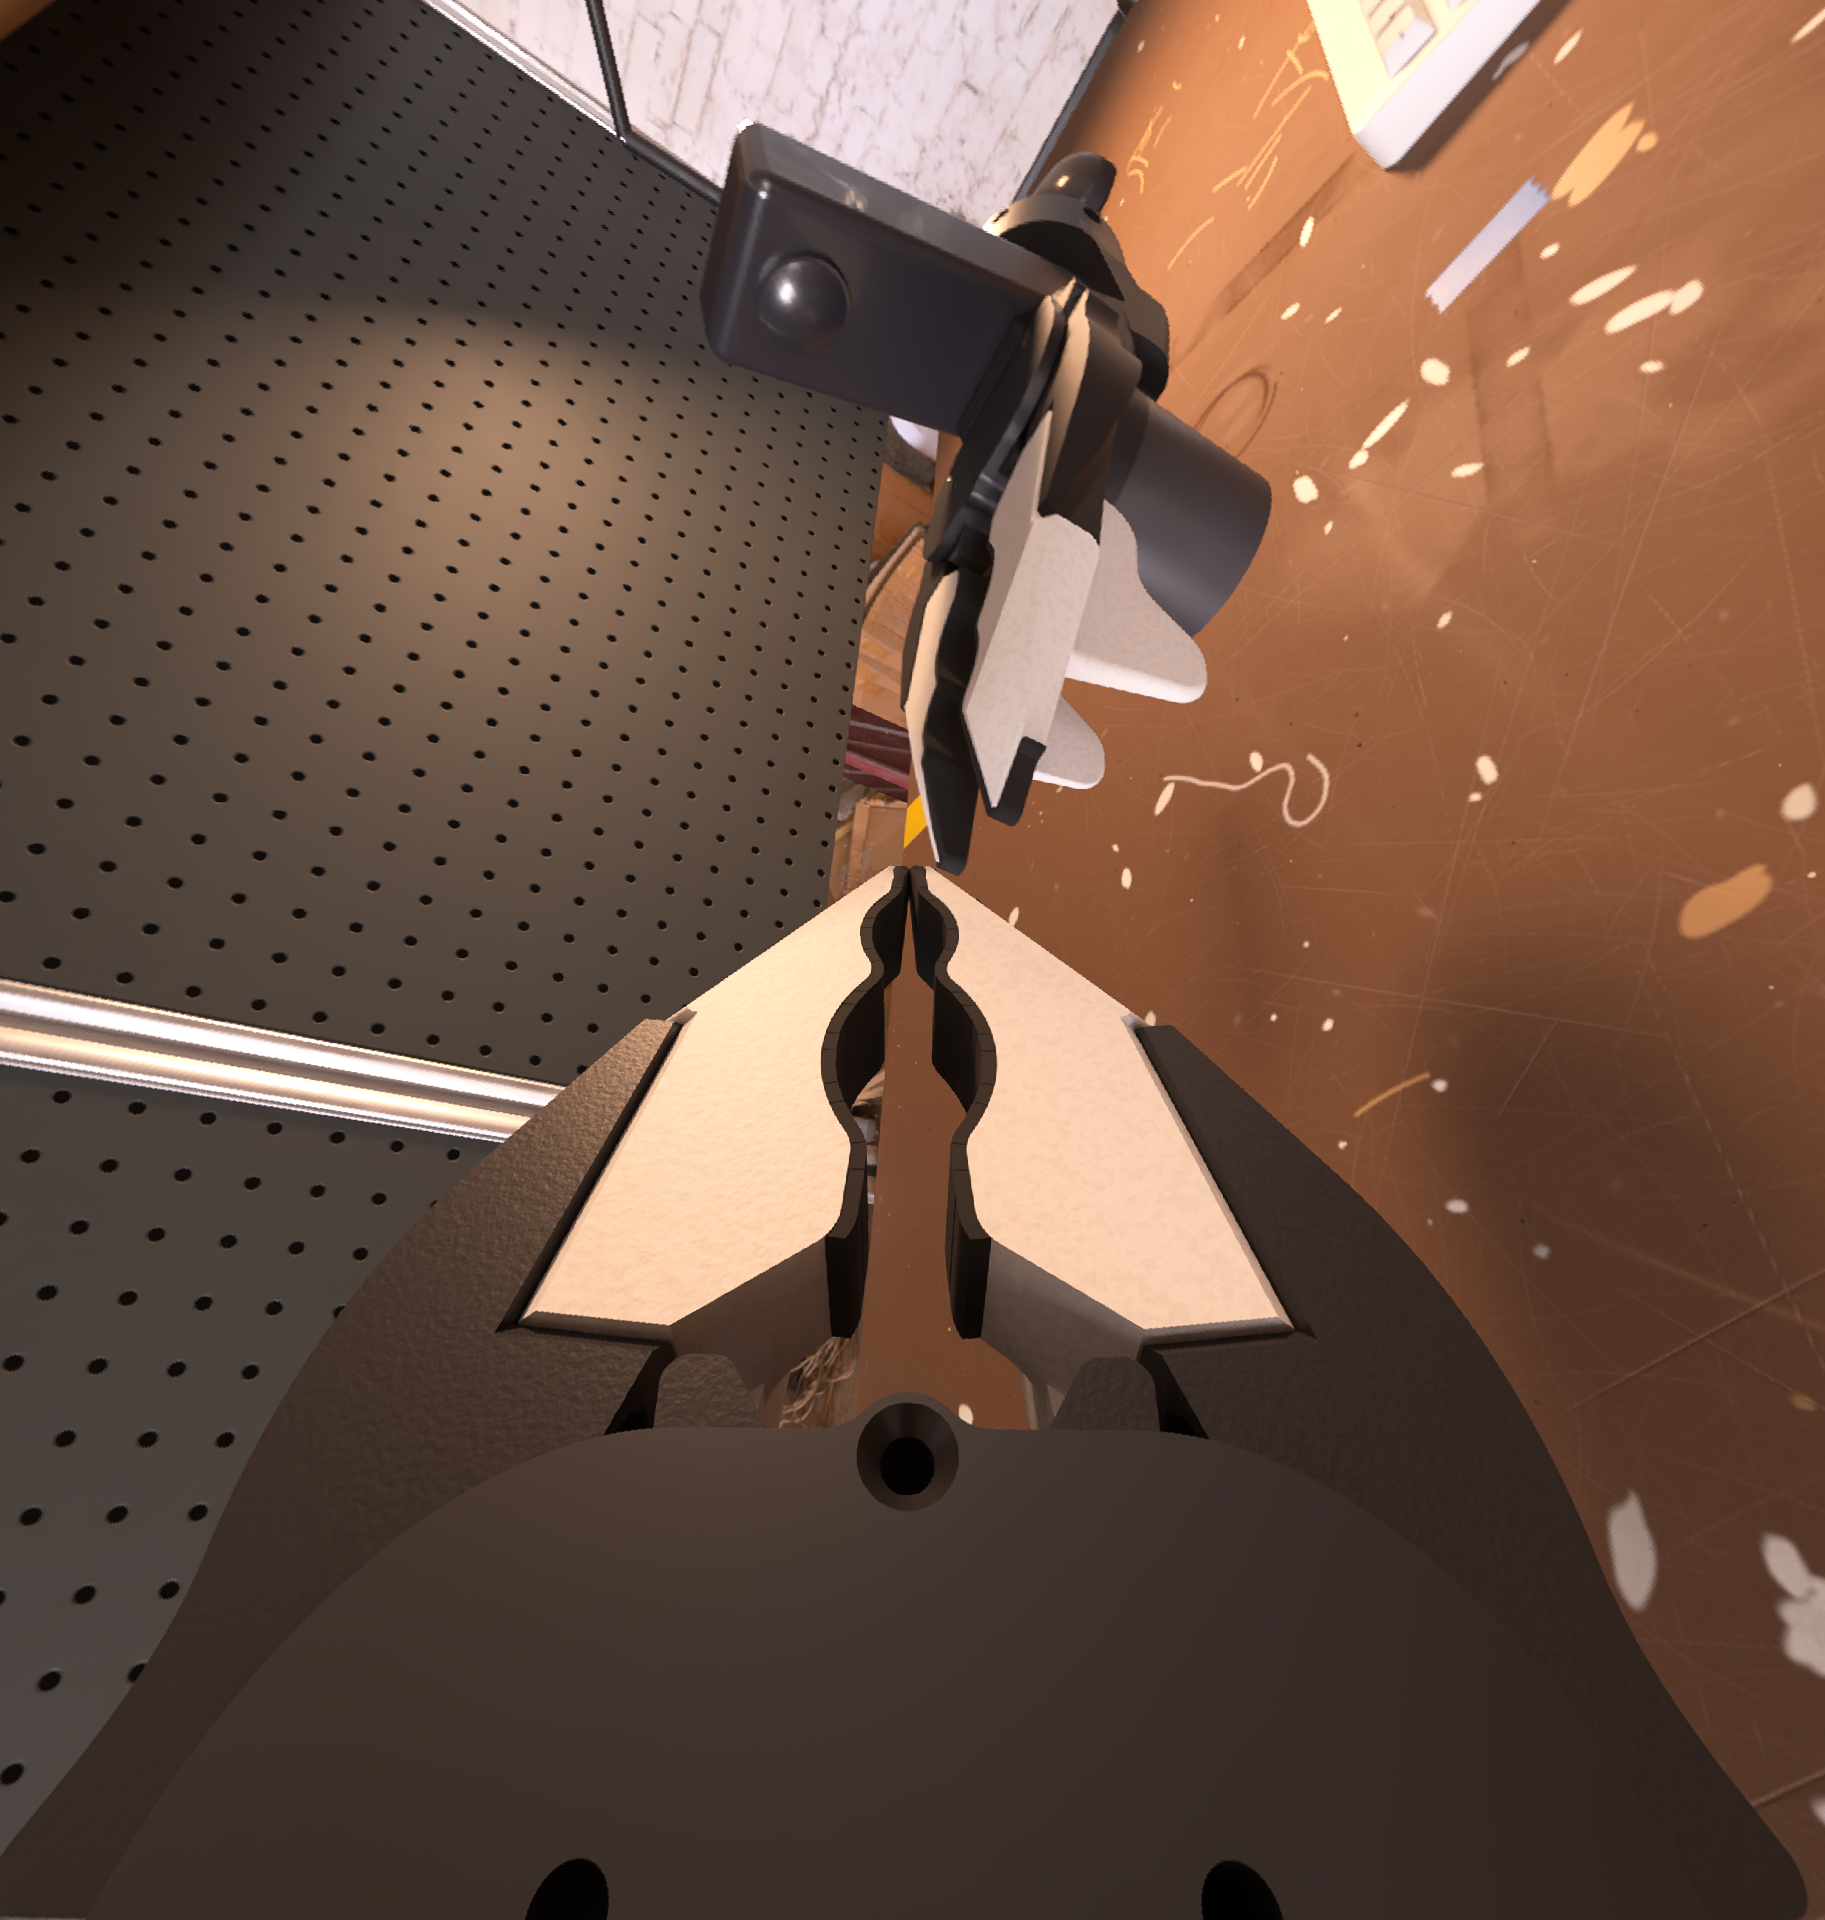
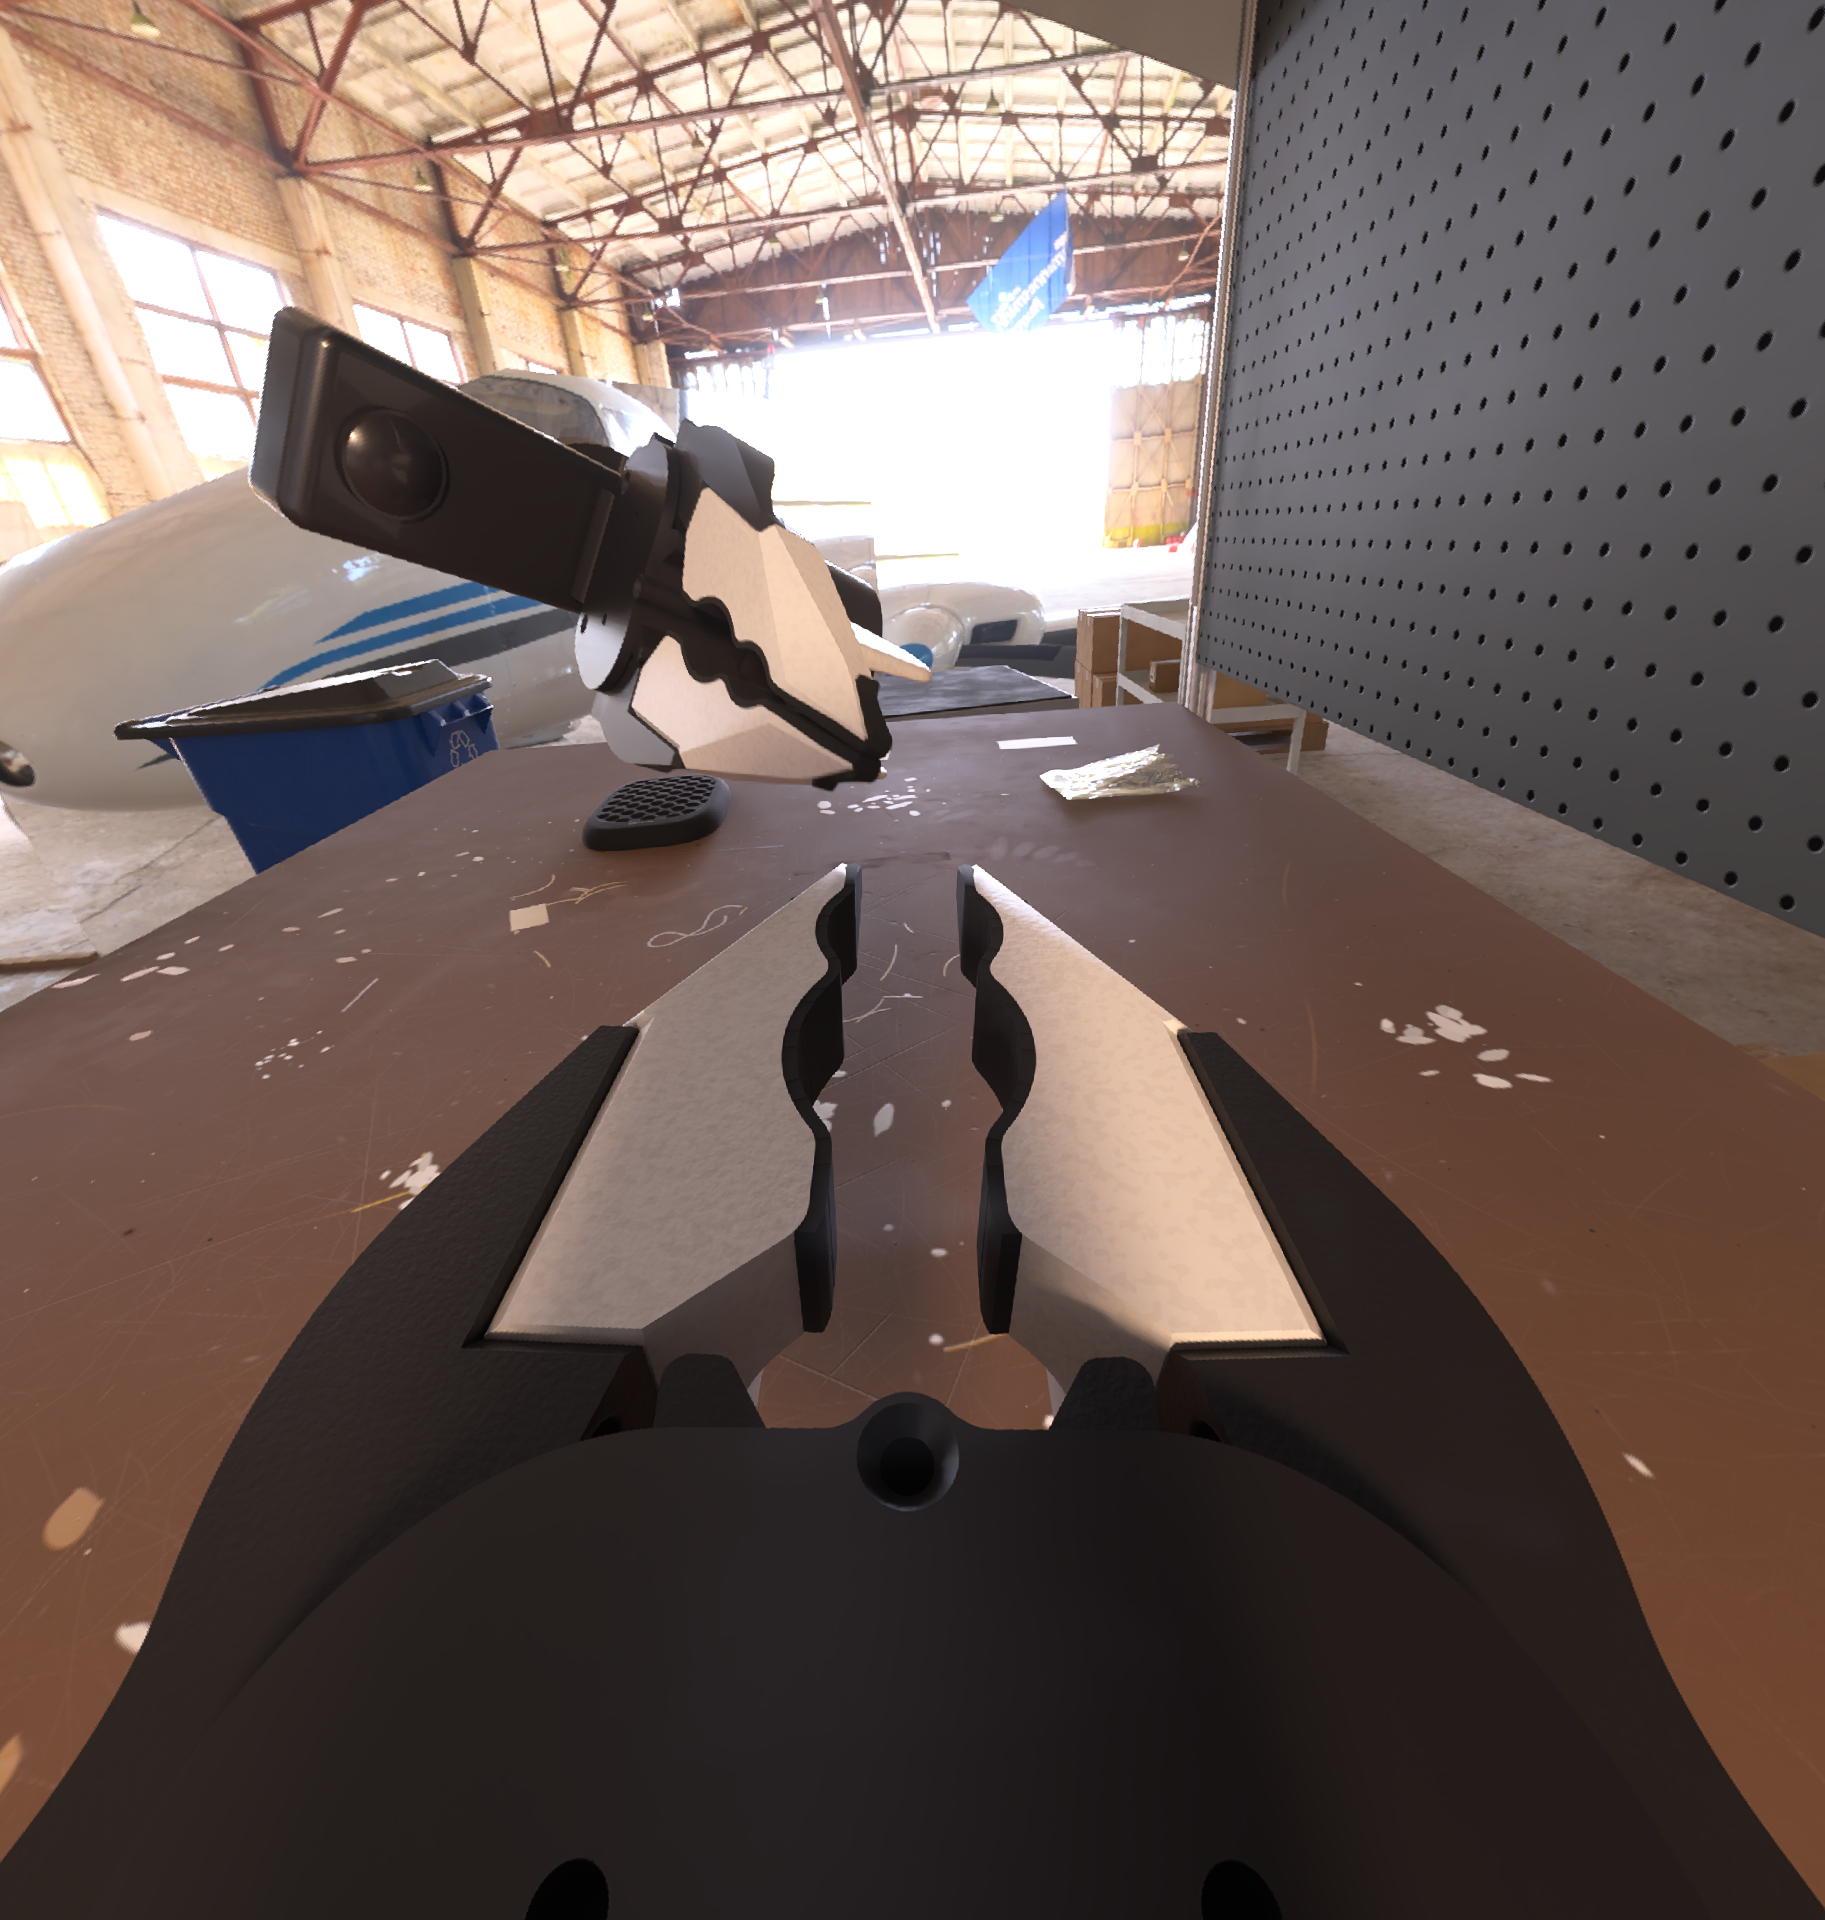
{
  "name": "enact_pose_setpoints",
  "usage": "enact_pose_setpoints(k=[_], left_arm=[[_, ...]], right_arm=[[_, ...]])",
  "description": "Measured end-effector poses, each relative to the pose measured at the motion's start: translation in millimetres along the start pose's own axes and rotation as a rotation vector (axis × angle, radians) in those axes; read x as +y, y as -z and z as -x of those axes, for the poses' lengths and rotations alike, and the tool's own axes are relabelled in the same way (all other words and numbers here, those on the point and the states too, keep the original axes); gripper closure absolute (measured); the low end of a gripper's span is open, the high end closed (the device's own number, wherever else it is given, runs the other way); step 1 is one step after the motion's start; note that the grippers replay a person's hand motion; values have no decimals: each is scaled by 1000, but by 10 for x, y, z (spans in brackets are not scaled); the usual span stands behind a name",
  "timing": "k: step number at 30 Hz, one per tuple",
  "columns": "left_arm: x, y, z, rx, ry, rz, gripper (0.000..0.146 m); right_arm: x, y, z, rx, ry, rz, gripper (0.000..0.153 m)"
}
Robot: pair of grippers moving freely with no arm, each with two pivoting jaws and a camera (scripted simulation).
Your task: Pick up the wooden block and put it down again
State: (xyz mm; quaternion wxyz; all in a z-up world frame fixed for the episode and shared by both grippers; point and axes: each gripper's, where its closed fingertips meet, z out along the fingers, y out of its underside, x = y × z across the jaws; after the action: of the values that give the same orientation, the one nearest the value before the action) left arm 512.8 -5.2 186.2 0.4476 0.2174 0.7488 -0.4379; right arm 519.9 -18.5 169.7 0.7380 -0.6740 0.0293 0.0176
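Left wrist view looks along the left gripper (image 1: 908,878), tilted so that the pegboard (image 1: 368,623) fills the left side and the brown table (image 1: 1510,1039) the right side. The two fingers are clenched: the tips touch and nothing is between them. A metal rail (image 1: 212,1049) crosses the pegboard on the left. Above the fingertips floats the right gripper (image 1: 975,831), seen from the side, so here I cannot tell how its fingers stand. At the top right a white box-like thing (image 1: 1427,62) lies on the table, cut by the picture's edge, and a strip of pale tape (image 1: 1484,244) lies near it. This view alone shows the white thing.

Right wrist view shows the room level. On the left are the hall windows (image 2: 191,301), a white aircraft (image 2: 160,623) and a blue bin (image 2: 336,748) beside the table (image 2: 1407,1247). The left gripper (image 2: 866,764) hangs over the table, its fingers closed and empty. Just under it a black mesh pad (image 2: 659,810) lies on the table. In the middle is the right gripper (image 2: 908,878), its fingers released with a clear gap between the tips and only table surface seen through it. Farther right a crumpled clear wrapper (image 2: 1121,774) lies on the table, then the pegboard (image 2: 1562,468) stands at the right. Pad, wrapper, bin and aircraft appear only in this view.

The wooden block is in neither view, so I cannot tell where it is.
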Motion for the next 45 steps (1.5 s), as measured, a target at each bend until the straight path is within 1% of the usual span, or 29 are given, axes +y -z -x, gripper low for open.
enact_pose_setpoints(k=[7,10,12,14,16,18,20,21,23,25,28,30,36,39,45], left_arm=[[-23,109,132,-5,37,-19,146],[-28,156,190,-13,44,-23,146],[-27,180,224,-22,43,-21,146],[-30,202,247,-26,40,-19,146],[-37,219,263,-28,39,-18,146],[-45,231,272,-31,34,-15,146],[-51,240,278,-31,31,-14,146],[-53,243,281,-33,28,-13,146],[-54,245,283,-37,19,-10,146],[-46,236,277,-42,4,-2,146],[-23,201,247,-44,-22,15,146],[-9,177,227,-41,-31,25,146],[-1,217,295,-61,-41,34,146],[1,265,359,-74,-28,27,146],[12,320,424,-90,-34,29,146]], right_arm=[[56,21,-95,33,-33,19,134],[138,19,-171,55,-80,52,134],[220,17,-269,98,-125,83,134],[350,23,-404,183,-142,151,131],[491,43,-550,290,-131,241,107],[588,79,-677,385,-114,306,93],[605,129,-785,470,-69,328,71],[599,165,-838,515,-42,338,64],[549,257,-941,611,22,346,52],[503,358,-1028,699,71,353,44],[528,492,-1138,789,84,397,34],[533,558,-1187,836,97,418,34],[446,624,-1218,908,206,431,38],[461,620,-1228,921,242,456,40],[451,617,-1236,927,261,448,45]])
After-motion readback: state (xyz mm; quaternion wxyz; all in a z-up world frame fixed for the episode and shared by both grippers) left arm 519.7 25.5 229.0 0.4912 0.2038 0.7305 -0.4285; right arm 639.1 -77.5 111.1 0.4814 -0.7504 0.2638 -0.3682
